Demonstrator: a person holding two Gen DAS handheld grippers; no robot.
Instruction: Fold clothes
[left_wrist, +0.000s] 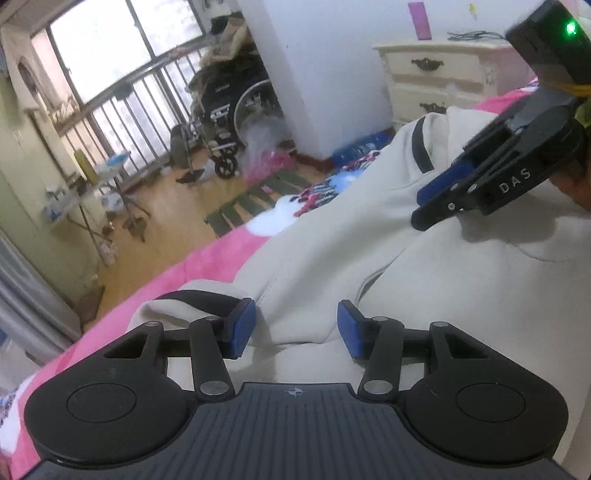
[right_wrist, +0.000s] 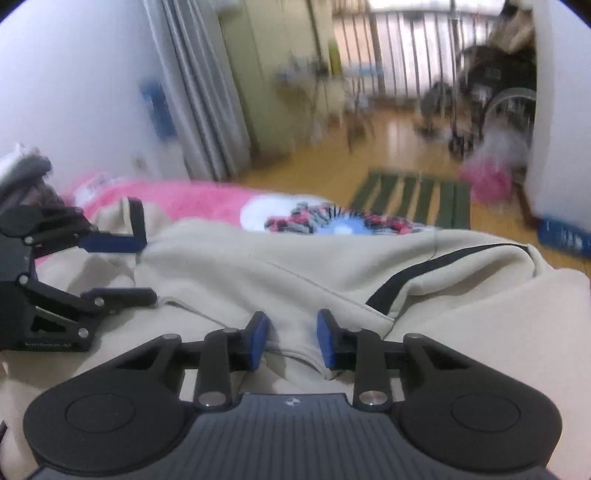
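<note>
The cream sweatshirt (left_wrist: 369, 236) lies bunched across the pink blanket (left_wrist: 207, 258) on the bed, filling most of both wrist views. It has black trim: one dark band (right_wrist: 424, 275) runs diagonally across a fold in my right view, and another curves near the far edge in my left view. The cloth is rumpled, with seams and soft ridges between my two tools.

My left gripper (left_wrist: 295, 326) sits low over the near part of the garment, blue pads apart. A raised fold of cream fabric stands between them, but I see a gap on each side, so the pads are released, not pinching. From the right view the same tool (right_wrist: 122, 269) shows at the left edge, fingers spread over the cloth.

My right gripper (right_wrist: 291, 338) has its pads closer together, with a ridge of fabric rising between them. I cannot tell whether the pads actually press on it. In the left view this tool (left_wrist: 428, 205) appears upper right, tips down at the sweatshirt.

Beyond the garment, a patterned patch of the bedcover (right_wrist: 332, 221) shows blue, white and red. Further out: a wooden floor, a green striped rug (right_wrist: 413, 195), a wheelchair (left_wrist: 229, 110) by the barred window, and a cream dresser (left_wrist: 436, 77) against the wall.
</note>
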